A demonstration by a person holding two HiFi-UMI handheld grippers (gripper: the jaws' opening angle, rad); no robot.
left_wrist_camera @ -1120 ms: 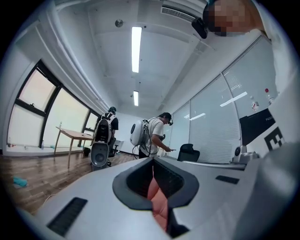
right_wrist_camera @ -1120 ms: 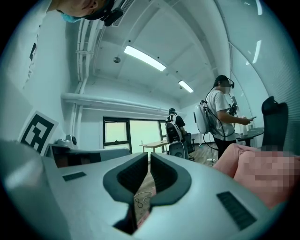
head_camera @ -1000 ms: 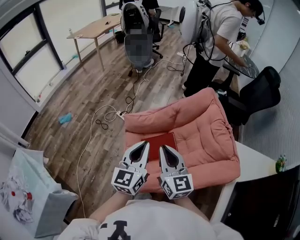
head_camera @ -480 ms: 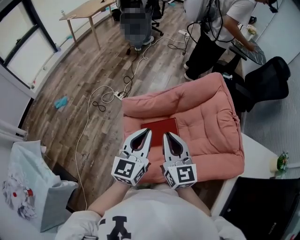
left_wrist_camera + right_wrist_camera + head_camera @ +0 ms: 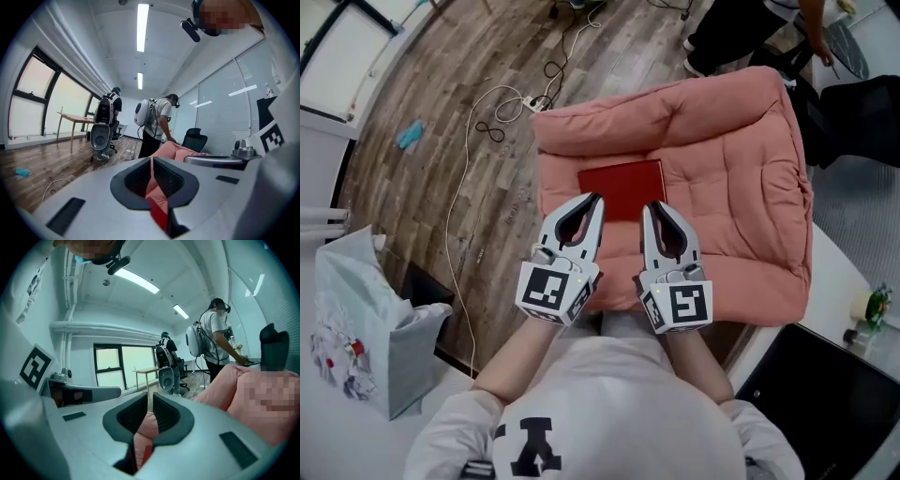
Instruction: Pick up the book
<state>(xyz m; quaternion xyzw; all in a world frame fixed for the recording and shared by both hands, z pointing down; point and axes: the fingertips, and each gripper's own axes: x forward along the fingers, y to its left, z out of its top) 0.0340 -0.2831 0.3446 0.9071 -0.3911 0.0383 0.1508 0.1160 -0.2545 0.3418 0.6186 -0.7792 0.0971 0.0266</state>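
Wood-plank floor [image 5: 441, 141] with a loose white cable [image 5: 483, 112] lay beyond a big pink quilted cushion [image 5: 731, 159]. On the cushion's left-middle part the red book [image 5: 622, 186] lay flat, cover up, with nothing on it. The left gripper [image 5: 595, 201] and the right gripper [image 5: 648, 207] hung side by side. Seen from the head view, their tips lay over the book's near strip, the left toward its near-left corner and the right toward its near-right corner. Whether either tip touched the cover could not be told from above. Both grippers had their jaws pressed together with nothing between them. Each gripper view showed only a thin slit, with pink cushion and a sliver of red beyond it.

The step in hand looked like the approach, with the grasp not yet begun. To do it well, the jaws would first need to spread, since closed tips could only shove the book up the cushion. A flat book offers little to pinch from above, so the better way in seemed low and nearly level. One jaw could press into the soft padding under the near edge while the other went over the cover. The give of the cushion should help there, though it risked catching a fold of fabric along with the book. Taking both near corners at once would likely keep the book from drooping or falling open, and a slow, level lift seemed wise.
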